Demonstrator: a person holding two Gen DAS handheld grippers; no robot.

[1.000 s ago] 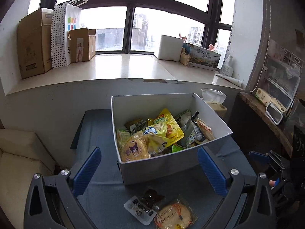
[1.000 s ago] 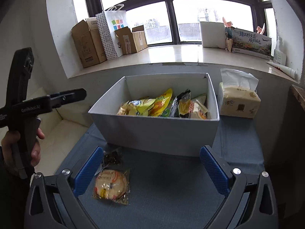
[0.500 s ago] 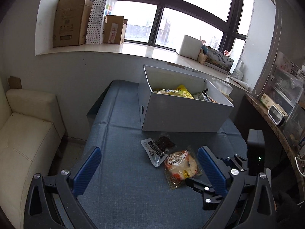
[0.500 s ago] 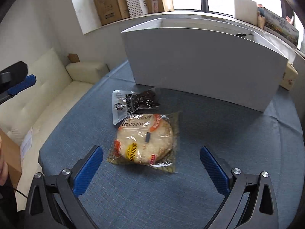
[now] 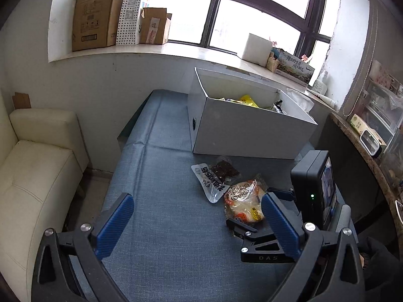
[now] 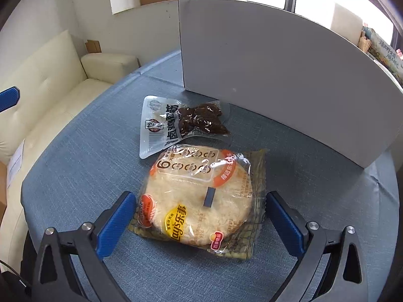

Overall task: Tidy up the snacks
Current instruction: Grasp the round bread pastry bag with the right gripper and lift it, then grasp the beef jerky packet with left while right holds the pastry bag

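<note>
Several snacks are already held in the white box (image 5: 252,133); two packets, the round cake (image 6: 201,201) and the dark meat pouch (image 6: 176,123), are left on the blue table (image 6: 75,163). The right gripper (image 6: 201,216) is spread wide around the cake, not yet closed; the left gripper (image 5: 196,221) is held wide open and empty

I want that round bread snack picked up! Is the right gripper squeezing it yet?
Apart. The right wrist view shows the right gripper open around the round bread packet; its jaws stand wide on either side, with blue tablecloth showing between each jaw and the bread.

Lighting: I see daylight from the window (image 5: 252,22), blown out white. Tabletop (image 5: 163,201) evenly lit, shadows soft. Glare on bread wrapper (image 6: 201,196). Focus sharp; fisheye bending, dark corners.
</note>
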